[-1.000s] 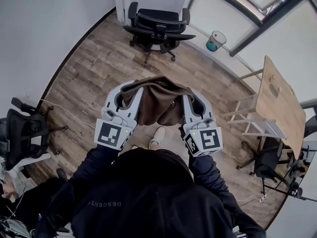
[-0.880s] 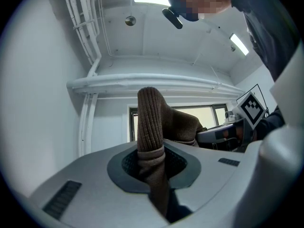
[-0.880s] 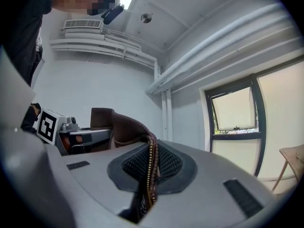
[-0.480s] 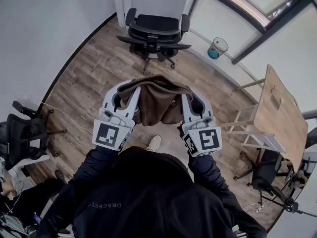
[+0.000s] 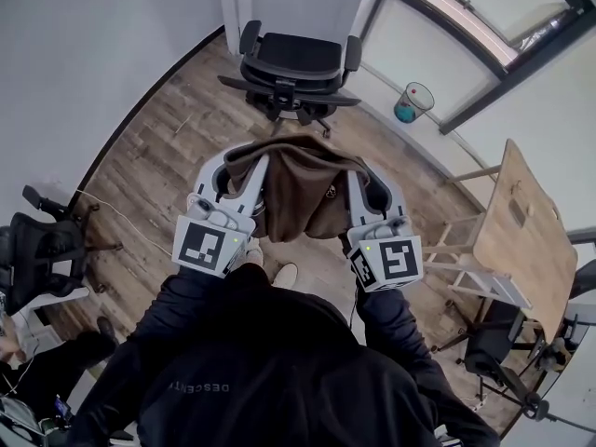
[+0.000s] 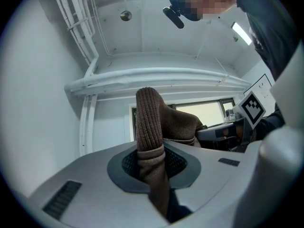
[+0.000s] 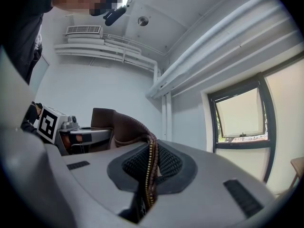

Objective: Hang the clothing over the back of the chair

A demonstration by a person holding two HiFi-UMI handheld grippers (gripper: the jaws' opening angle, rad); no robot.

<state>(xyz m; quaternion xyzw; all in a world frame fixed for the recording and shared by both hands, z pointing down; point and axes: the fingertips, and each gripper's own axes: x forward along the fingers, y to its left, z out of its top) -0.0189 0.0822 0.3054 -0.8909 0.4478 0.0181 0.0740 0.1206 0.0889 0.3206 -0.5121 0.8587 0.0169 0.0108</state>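
Head view: clothing hangs between left gripper and right gripper.

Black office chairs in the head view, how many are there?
3 black office chairs: one straight ahead, one at the left edge, one lower right by the wooden table. Others may be hidden behind the person.

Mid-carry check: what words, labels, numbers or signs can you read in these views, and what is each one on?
"DESCENT": upside down in the head view, on the back of the person's dark jacket; no further letters can be made out.
Marker cubes: black-and-white square patterns only, no words.
Bin: print too small to read.
Wooden table: small patch on top, too small to read.
Brown garment: no label shows.
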